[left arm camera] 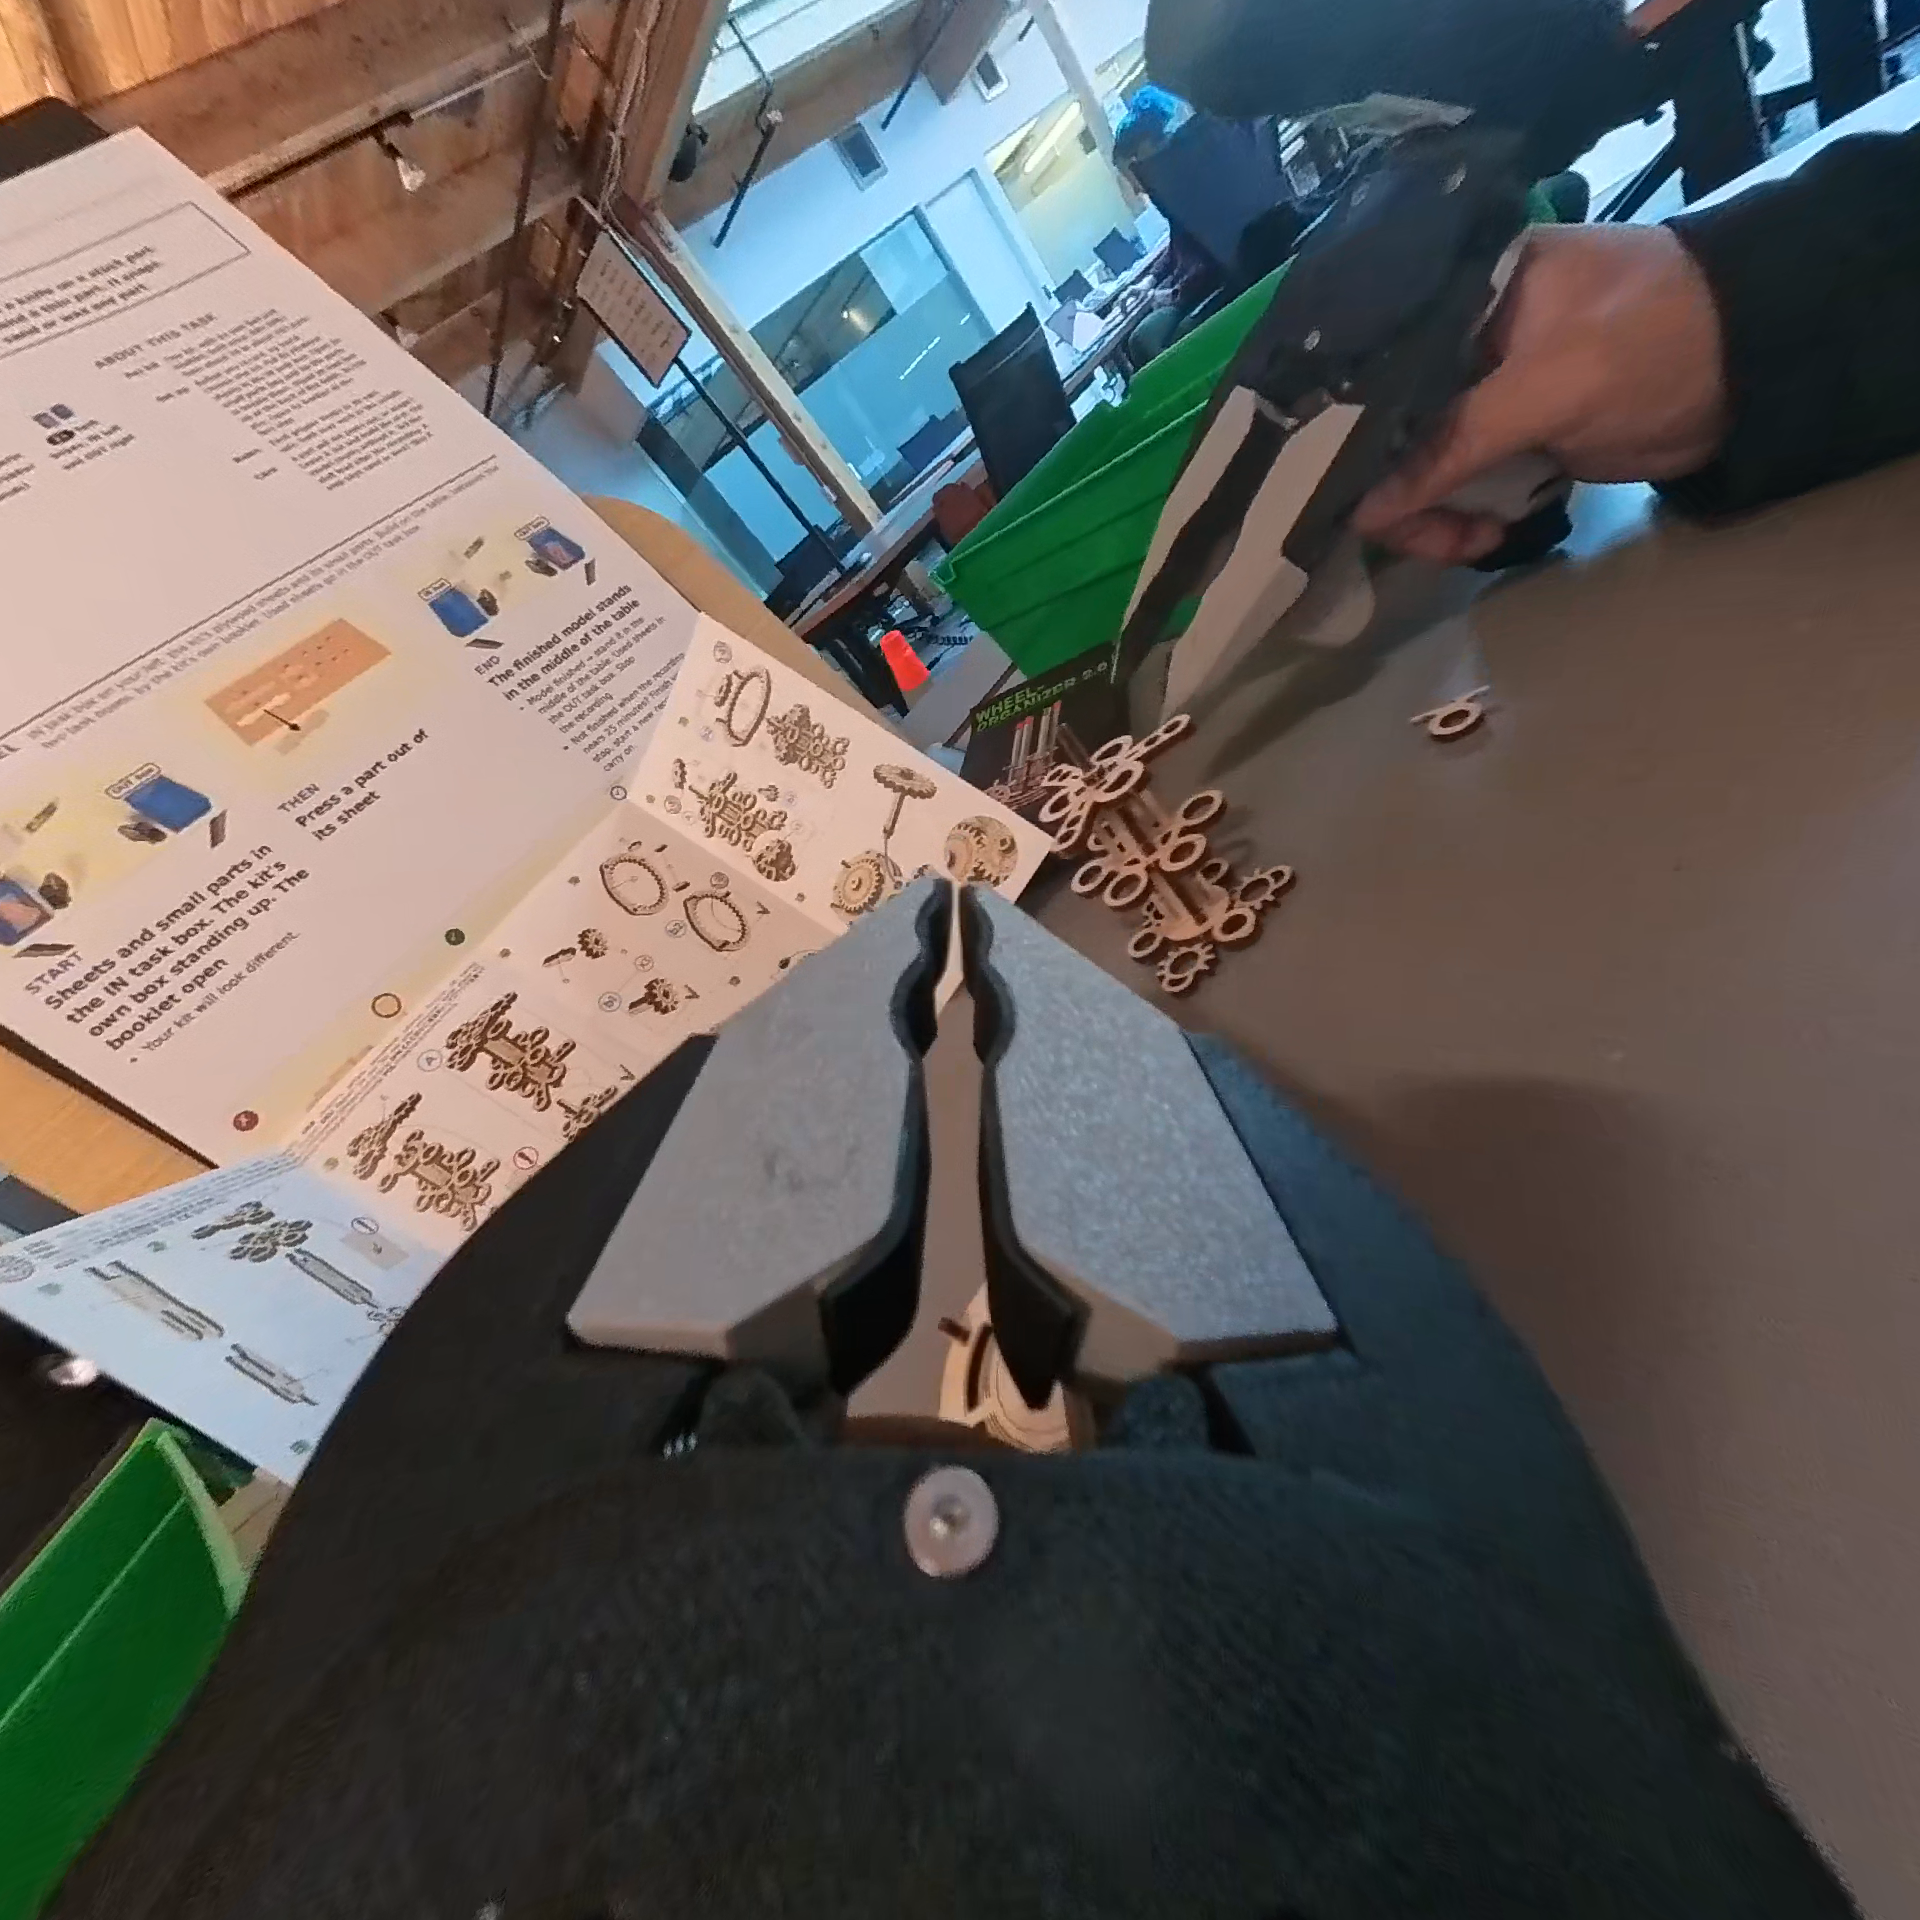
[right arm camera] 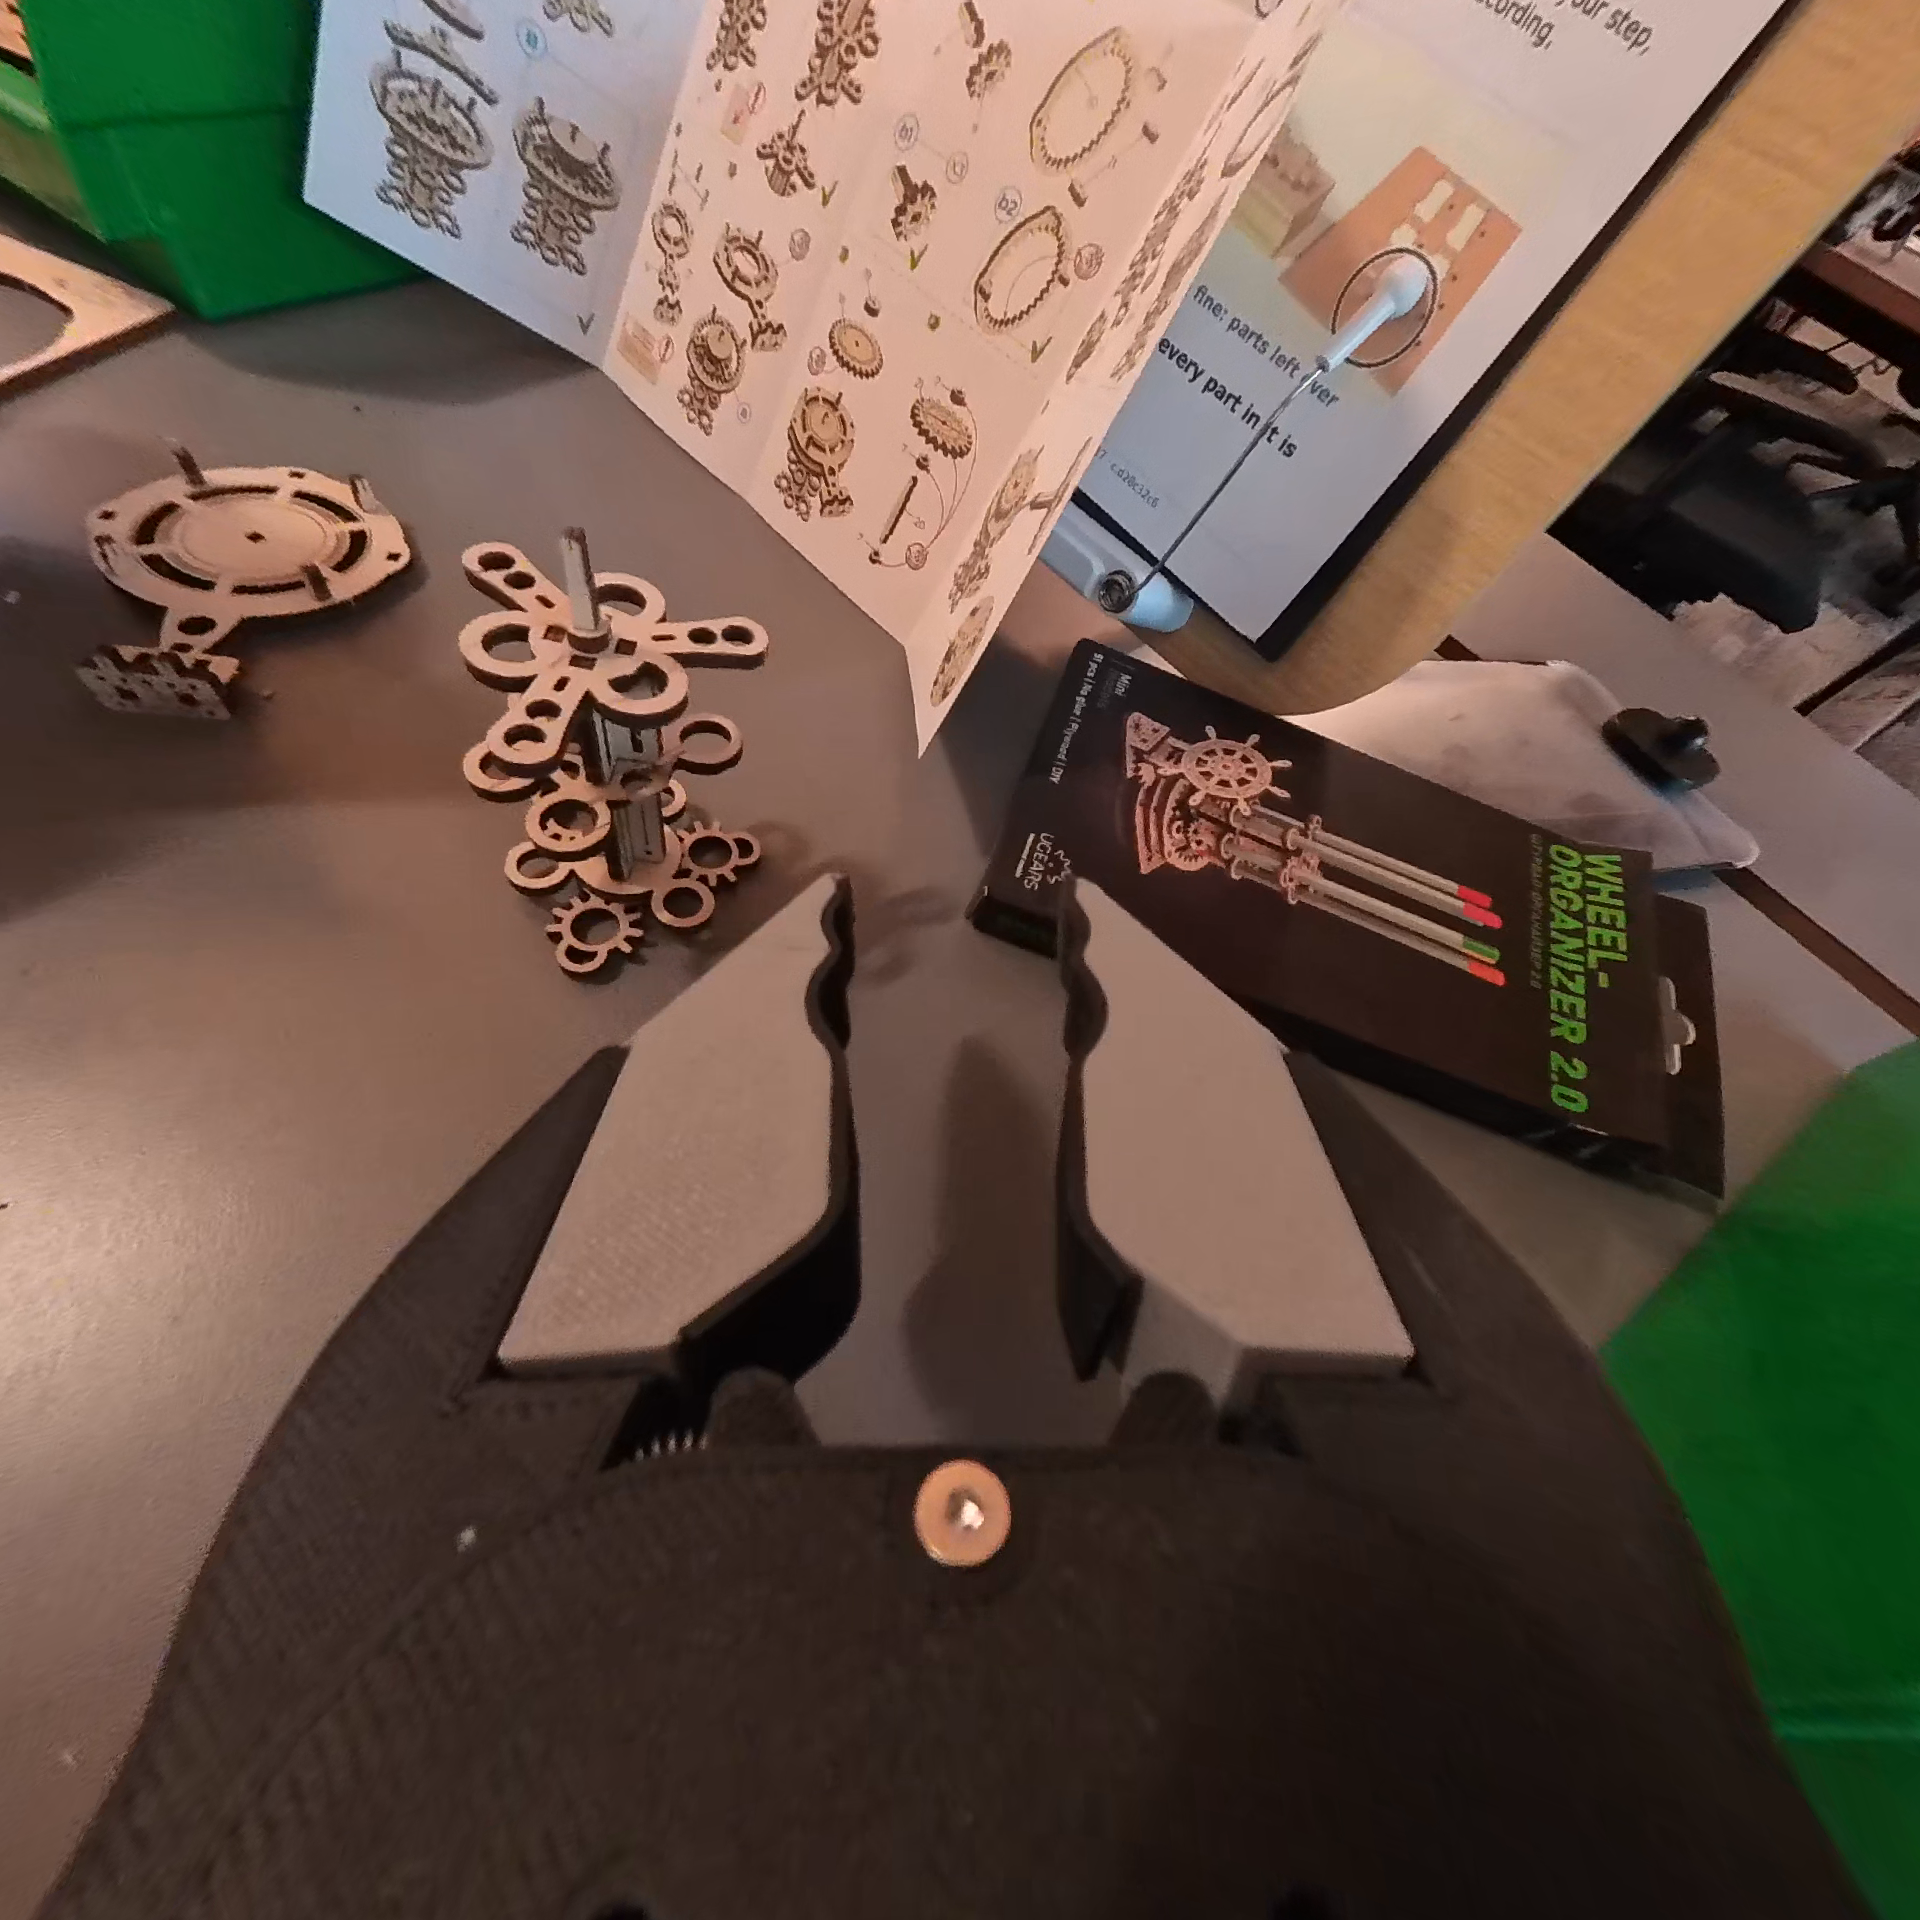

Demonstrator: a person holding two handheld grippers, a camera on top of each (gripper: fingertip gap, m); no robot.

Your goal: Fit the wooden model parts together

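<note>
Right wrist view: right gripper (right arm camera: 956,914) is held spread and empty, wooden tower (right arm camera: 613,748) stood at ten o'clock for reach, left gripper (left arm camera: 958,904) clenched on nothing visible.

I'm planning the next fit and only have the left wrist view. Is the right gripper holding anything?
Observer: No. The right gripper has its fingers apart, with only bare grey table between them.
Operator: Where is the base piece?
Observer: A round slotted wooden disc with a toothed tab lies flat on the table. In the right wrist view it is left of the tiered wooden ring tower and apart from it.
Operator: Is the tower's top free?
Observer: Yes. A slim wooden shaft sticks up bare from its top tier.
</note>
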